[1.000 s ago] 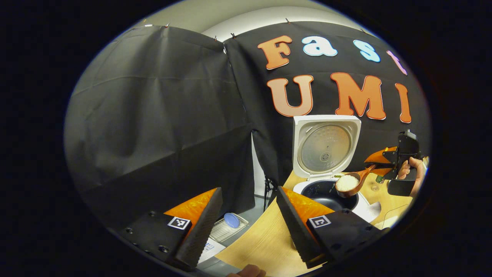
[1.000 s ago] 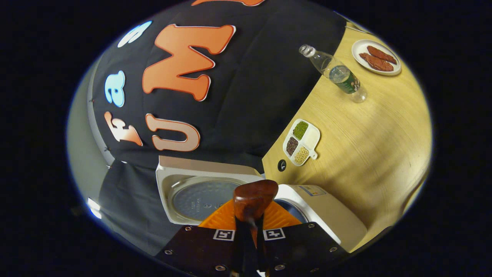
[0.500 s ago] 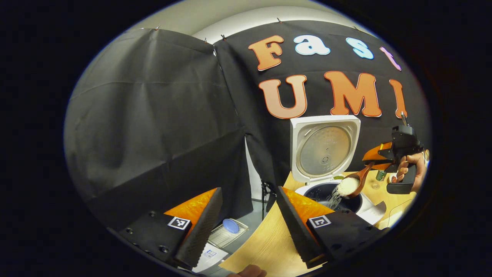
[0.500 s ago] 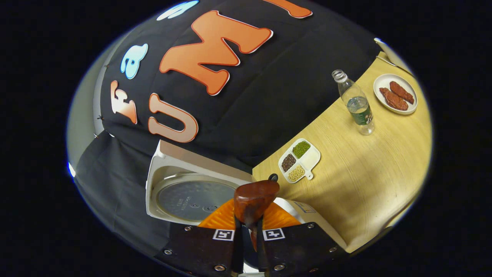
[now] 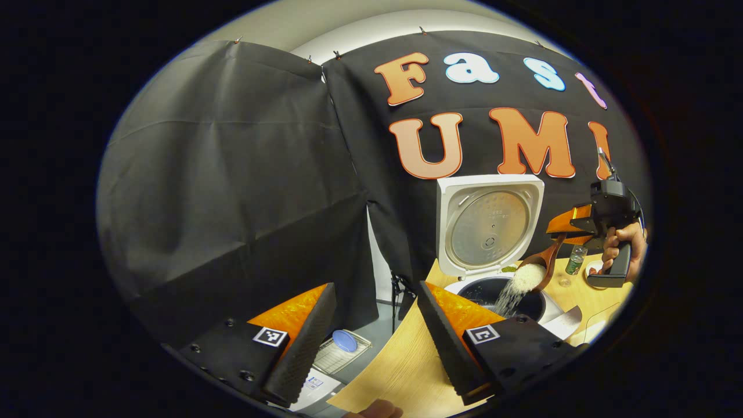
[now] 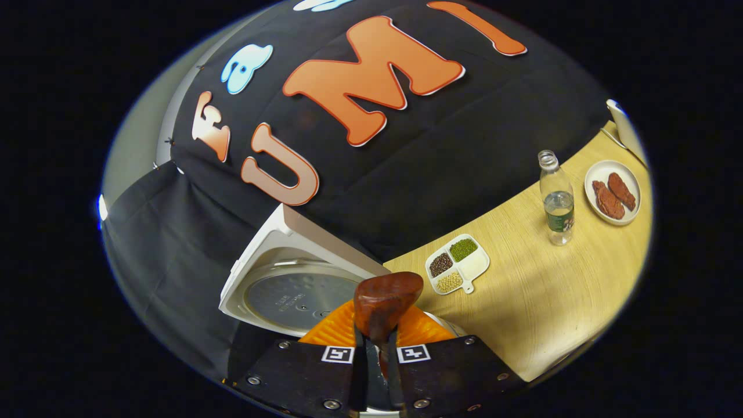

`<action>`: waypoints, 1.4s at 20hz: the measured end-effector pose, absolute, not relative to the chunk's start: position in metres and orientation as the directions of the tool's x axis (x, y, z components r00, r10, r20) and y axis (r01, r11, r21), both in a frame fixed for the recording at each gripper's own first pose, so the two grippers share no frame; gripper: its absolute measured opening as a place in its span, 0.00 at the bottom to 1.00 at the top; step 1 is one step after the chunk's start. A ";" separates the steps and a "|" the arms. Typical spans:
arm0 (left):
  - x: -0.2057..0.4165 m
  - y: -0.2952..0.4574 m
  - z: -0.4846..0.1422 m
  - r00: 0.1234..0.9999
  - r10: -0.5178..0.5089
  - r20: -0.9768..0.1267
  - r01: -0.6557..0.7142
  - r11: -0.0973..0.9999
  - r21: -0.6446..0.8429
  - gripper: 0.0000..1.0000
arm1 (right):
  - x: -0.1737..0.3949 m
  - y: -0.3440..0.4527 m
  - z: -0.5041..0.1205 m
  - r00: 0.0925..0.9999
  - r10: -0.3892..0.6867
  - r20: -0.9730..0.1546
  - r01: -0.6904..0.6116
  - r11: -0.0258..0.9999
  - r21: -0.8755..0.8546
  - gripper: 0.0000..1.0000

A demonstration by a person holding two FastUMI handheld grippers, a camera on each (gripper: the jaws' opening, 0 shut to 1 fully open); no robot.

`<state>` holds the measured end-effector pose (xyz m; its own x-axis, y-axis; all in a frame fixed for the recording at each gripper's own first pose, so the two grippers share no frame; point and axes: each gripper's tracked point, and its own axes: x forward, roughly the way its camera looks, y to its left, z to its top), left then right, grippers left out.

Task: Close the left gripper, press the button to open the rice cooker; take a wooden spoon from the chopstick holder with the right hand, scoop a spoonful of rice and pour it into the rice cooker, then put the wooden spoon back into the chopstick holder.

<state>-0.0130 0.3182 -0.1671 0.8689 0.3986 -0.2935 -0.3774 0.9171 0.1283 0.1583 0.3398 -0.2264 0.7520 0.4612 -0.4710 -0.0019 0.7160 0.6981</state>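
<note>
The left gripper [image 5: 374, 334] idles near the table edge [image 5: 400, 366], fingers apart, out of the pour's way. Beyond, the right gripper [image 6: 376, 354], clamped on the tipped wooden spoon [image 5: 543, 267], spills rice [image 5: 514, 290] into the open rice cooker [image 5: 499, 290], lid upright.

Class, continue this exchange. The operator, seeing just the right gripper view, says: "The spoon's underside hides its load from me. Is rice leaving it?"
Observer: Yes. In the left gripper view, rice streams from the tilted spoon.
Operator: Where does it land?
Observer: In the cooker's dark pot, below the raised lid.
Operator: And the left claw?
Observer: The left claw is open and empty, near the table edge.
</note>
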 end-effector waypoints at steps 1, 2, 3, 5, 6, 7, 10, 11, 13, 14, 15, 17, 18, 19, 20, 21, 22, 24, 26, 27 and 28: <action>-0.013 0.319 -0.168 0.866 0.404 -0.294 -0.383 0.915 0.128 0.96 | 0.160 0.341 -0.226 0.759 0.449 -0.471 -0.009 0.731 0.683 0.13; -0.014 0.320 -0.169 0.865 0.406 -0.296 -0.387 0.914 0.125 0.96 | 0.160 0.345 -0.224 0.757 0.451 -0.472 -0.022 0.741 0.671 0.13; -0.016 0.321 -0.169 0.862 0.409 -0.298 -0.390 0.912 0.125 0.96 | 0.159 0.347 -0.222 0.755 0.454 -0.473 -0.034 0.748 0.663 0.12; -0.019 0.323 -0.170 0.858 0.419 -0.297 -0.400 0.908 0.127 0.96 | 0.160 0.356 -0.216 0.758 0.462 -0.461 -0.068 0.758 0.649 0.12; -0.020 0.325 -0.168 0.856 0.424 -0.296 -0.405 0.905 0.128 0.96 | 0.158 0.358 -0.211 0.759 0.464 -0.457 -0.087 0.768 0.635 0.13; -0.021 0.326 -0.169 0.853 0.427 -0.299 -0.407 0.904 0.129 0.96 | 0.158 0.360 -0.207 0.762 0.463 -0.453 -0.108 0.781 0.615 0.12; -0.025 0.330 -0.169 0.846 0.440 -0.300 -0.420 0.898 0.133 0.96 | 0.161 0.369 -0.187 0.774 0.471 -0.422 -0.184 0.806 0.562 0.12; -0.025 0.331 -0.169 0.846 0.442 -0.300 -0.422 0.897 0.132 0.96 | 0.162 0.372 -0.182 0.778 0.473 -0.414 -0.204 0.813 0.545 0.12; -0.025 0.333 -0.169 0.843 0.446 -0.299 -0.426 0.895 0.133 0.90 | 0.161 0.379 -0.173 0.782 0.480 -0.397 -0.250 0.826 0.505 0.13; -0.025 0.332 -0.169 0.843 0.446 -0.301 -0.425 0.895 0.134 0.90 | 0.162 0.381 -0.168 0.784 0.484 -0.388 -0.274 0.831 0.483 0.13; -0.025 0.333 -0.169 0.843 0.447 -0.299 -0.427 0.894 0.134 0.90 | 0.162 0.383 -0.163 0.787 0.487 -0.377 -0.294 0.835 0.465 0.13; -0.025 0.332 -0.170 0.844 0.445 -0.299 -0.425 0.895 0.133 0.90 | 0.161 0.387 -0.152 0.792 0.495 -0.356 -0.334 0.841 0.426 0.12; -0.024 0.332 -0.169 0.846 0.441 -0.300 -0.421 0.897 0.133 0.90 | 0.161 0.390 -0.148 0.794 0.500 -0.346 -0.357 0.843 0.402 0.13; -0.023 0.331 -0.170 0.846 0.442 -0.300 -0.421 0.897 0.135 0.90 | 0.161 0.392 -0.143 0.793 0.511 -0.333 -0.382 0.842 0.381 0.12; -0.023 0.331 -0.170 0.847 0.439 -0.300 -0.418 0.898 0.135 0.90 | 0.158 0.396 -0.138 0.785 0.529 -0.323 -0.407 0.833 0.374 0.12; -0.023 0.330 -0.171 0.848 0.438 -0.299 -0.417 0.899 0.134 0.90 | 0.156 0.400 -0.132 0.777 0.548 -0.311 -0.431 0.822 0.373 0.13; -0.023 0.330 -0.170 0.849 0.436 -0.298 -0.415 0.900 0.133 0.90 | 0.155 0.403 -0.128 0.771 0.562 -0.301 -0.449 0.814 0.370 0.13; -0.021 0.331 -0.170 0.849 0.436 -0.299 -0.415 0.900 0.134 0.90 | 0.155 0.405 -0.120 0.769 0.572 -0.287 -0.479 0.812 0.334 0.13; -0.022 0.331 -0.170 0.848 0.436 -0.300 -0.416 0.900 0.133 0.96 | 0.155 0.409 -0.115 0.768 0.578 -0.276 -0.519 0.814 0.263 0.12; -0.021 0.331 -0.172 0.848 0.435 -0.303 -0.414 0.900 0.133 0.96 | 0.154 0.413 -0.112 0.767 0.583 -0.268 -0.538 0.812 0.225 0.12; -0.021 0.332 -0.171 0.846 0.439 -0.302 -0.417 0.898 0.137 0.96 | 0.152 0.418 -0.107 0.763 0.594 -0.255 -0.564 0.804 0.188 0.12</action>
